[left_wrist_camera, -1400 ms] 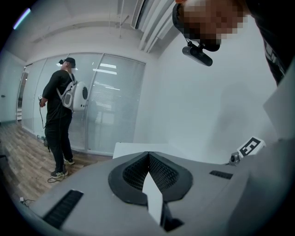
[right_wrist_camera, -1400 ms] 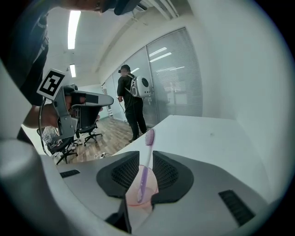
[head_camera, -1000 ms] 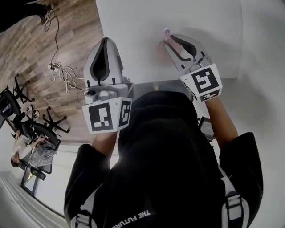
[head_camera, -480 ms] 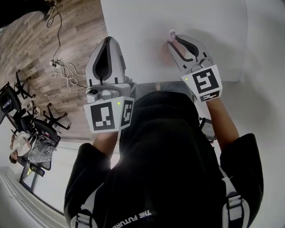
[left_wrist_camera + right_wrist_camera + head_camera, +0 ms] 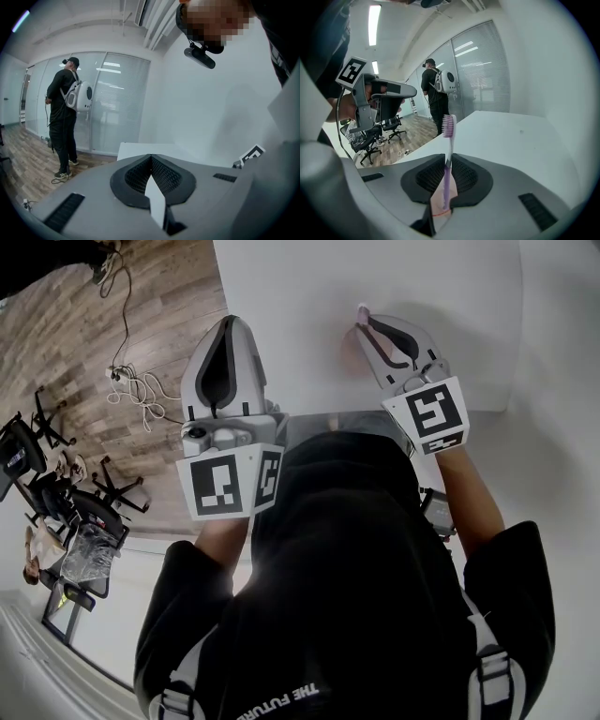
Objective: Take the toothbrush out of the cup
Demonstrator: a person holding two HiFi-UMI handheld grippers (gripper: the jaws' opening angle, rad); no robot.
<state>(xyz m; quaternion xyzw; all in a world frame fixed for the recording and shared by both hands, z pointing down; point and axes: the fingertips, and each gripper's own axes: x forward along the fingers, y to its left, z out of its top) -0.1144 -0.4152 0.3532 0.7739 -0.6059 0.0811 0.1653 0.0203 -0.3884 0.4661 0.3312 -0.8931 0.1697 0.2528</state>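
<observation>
A purple toothbrush stands upright between the jaws of my right gripper, which is shut on its handle. Its bristle head pokes out past the jaw tips in the head view. Under the jaws a pale pink see-through cup shows, with the handle's lower end still inside it; in the head view the cup is a faint pink patch beside my right gripper. My left gripper hangs at the table's left edge, shut and empty.
The white table ends at a left edge next to wooden floor with cables and office chairs. A person with a backpack stands by the glass wall beyond the table.
Almost nothing differs. The head view has shifted slightly, and my right gripper stays shut on the toothbrush over the cup. The left gripper holds its place.
</observation>
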